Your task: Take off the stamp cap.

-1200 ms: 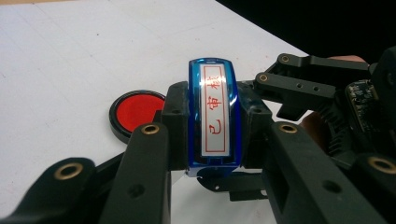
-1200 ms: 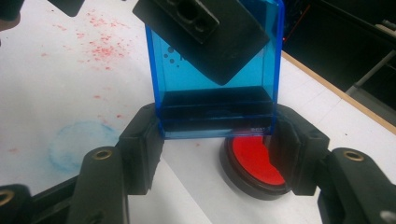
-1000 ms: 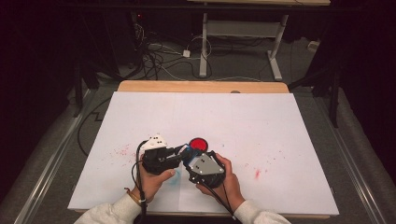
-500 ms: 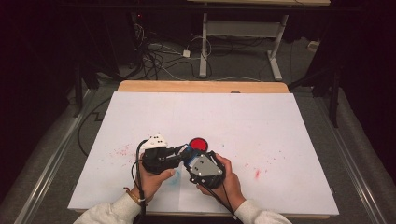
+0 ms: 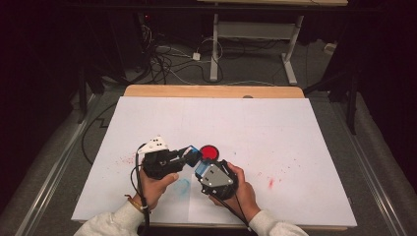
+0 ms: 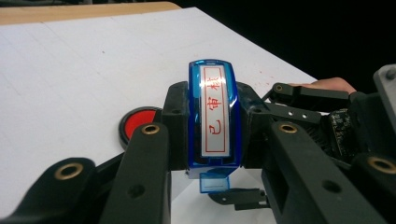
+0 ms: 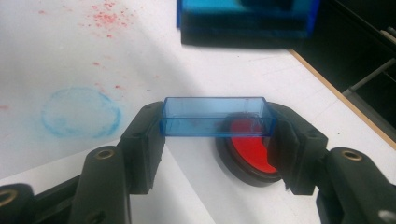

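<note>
Blue clear cap is pinched end to end by the right gripper, low centre of frame. Just behind, the blue stamp is clamped in the left gripper; the red ink pad is seen beyond on white paper.

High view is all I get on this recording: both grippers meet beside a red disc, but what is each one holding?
Observer: The left gripper is clamped on a blue stamp body; its white label carries red characters.
Operator: And the right one?
Observer: The right gripper is shut on a clear blue rectangular cap, one jaw at each short end.
Operator: Is the red disc in anyone's grip?
Observer: No. The red ink pad lies on the white sheet, in a black rim, just behind and below the cap.
Operator: Anything else nearby?
Observer: A faint blue ring mark is on the sheet, with red specks around it.
</note>
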### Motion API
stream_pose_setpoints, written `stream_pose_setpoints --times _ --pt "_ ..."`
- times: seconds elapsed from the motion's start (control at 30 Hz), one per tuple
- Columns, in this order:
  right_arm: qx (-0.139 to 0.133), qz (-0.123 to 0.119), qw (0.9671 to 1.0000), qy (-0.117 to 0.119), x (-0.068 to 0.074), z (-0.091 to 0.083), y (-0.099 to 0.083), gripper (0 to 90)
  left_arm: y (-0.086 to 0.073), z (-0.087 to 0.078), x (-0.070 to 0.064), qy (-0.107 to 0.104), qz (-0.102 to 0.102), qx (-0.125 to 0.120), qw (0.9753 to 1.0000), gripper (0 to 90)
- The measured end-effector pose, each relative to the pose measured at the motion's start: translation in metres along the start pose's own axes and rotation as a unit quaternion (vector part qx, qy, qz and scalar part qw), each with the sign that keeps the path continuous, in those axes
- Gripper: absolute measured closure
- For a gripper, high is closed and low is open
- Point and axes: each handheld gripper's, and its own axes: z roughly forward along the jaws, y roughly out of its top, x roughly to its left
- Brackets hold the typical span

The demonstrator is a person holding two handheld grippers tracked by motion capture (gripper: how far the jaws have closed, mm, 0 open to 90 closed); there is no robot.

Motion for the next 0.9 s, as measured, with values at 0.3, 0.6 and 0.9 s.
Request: stream_pose_setpoints --times 0.3,0.6,0.9 --pt "-0.007 0.026 0.9996 -0.011 -0.016 -0.013 -0.005 40.7 0.003 -0.009 0.005 0.012 0.014 -0.004 0.9998 68.3" --pt "-0.025 0.057 0.9980 -0.001 -0.035 -0.036 -0.008 40.7 0.005 -0.016 0.011 0.026 0.019 -0.011 0.9994 68.2" --pt "-0.031 0.085 0.9959 -0.003 -0.049 -0.054 -0.013 40.7 0.006 -0.020 0.013 0.031 0.026 -0.010 0.9991 68.2"
